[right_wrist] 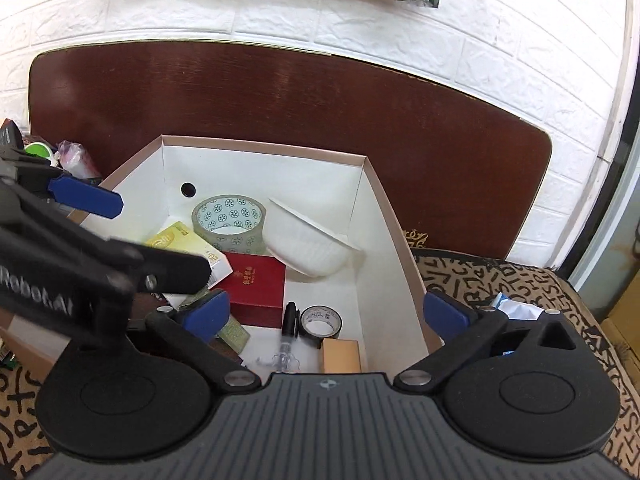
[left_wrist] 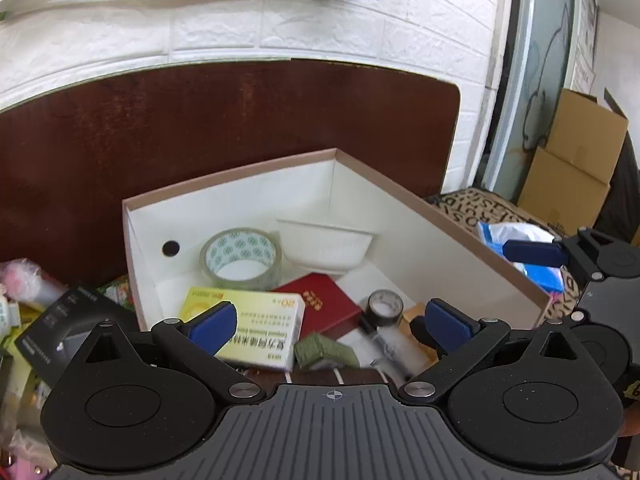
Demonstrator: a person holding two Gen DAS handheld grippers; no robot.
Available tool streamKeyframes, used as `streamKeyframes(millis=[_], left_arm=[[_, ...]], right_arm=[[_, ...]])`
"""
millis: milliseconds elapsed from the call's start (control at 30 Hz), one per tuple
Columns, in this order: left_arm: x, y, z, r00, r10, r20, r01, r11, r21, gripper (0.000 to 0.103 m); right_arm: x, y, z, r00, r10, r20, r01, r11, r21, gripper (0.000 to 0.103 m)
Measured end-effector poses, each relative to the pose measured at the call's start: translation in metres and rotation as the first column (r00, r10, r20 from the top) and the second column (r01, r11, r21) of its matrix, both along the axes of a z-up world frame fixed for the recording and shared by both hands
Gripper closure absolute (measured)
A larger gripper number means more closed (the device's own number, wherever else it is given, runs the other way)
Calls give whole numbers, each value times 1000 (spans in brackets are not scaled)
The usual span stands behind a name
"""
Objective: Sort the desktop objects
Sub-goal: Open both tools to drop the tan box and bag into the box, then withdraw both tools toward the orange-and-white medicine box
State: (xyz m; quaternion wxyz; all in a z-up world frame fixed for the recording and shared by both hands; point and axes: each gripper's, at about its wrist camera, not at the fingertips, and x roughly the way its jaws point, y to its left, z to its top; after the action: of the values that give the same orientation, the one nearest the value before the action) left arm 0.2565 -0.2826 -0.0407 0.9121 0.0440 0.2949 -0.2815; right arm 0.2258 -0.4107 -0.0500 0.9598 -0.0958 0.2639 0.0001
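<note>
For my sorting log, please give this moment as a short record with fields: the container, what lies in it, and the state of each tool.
container: open white box, pink rim
inside, back: clear tape roll; white bowl tilted on its side
inside, middle: yellow medicine box; red booklet
inside, front: black tape roll; black pen
left tool: open, holds nothing, over the box front
right tool: open, holds nothing

Letter-print cloth [right_wrist: 520, 280] carries the white box [right_wrist: 396, 216]
</note>
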Motion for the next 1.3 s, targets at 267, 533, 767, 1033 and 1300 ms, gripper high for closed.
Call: streamKeyframes(millis=[267,533,767,1033,1300], left_arm=[[-12,8,1,1000,9,-15,-9,1000,9,0],[-37,32,15,997,58,-50,-59,998,-29,0],[-81,71,22,993,112,-43,-115,991,-71,0],[-140,134,2,985,167,-42,-171,977,-130,0],[-186,199,-31,964,256,-67,-262,958,-116,0]], right_arm=[[-10,11,4,999,-14,-38,14,1000,-7,0],[-37,29,25,1000,-9,-1,9,1000,-18,0],[-76,58,37,999,27,45,-27,1000,-13,0],[-127,107,25,994,85,66,-85,996,5,0],[-163,162,-10,992,121,24,-122,990,71,0]])
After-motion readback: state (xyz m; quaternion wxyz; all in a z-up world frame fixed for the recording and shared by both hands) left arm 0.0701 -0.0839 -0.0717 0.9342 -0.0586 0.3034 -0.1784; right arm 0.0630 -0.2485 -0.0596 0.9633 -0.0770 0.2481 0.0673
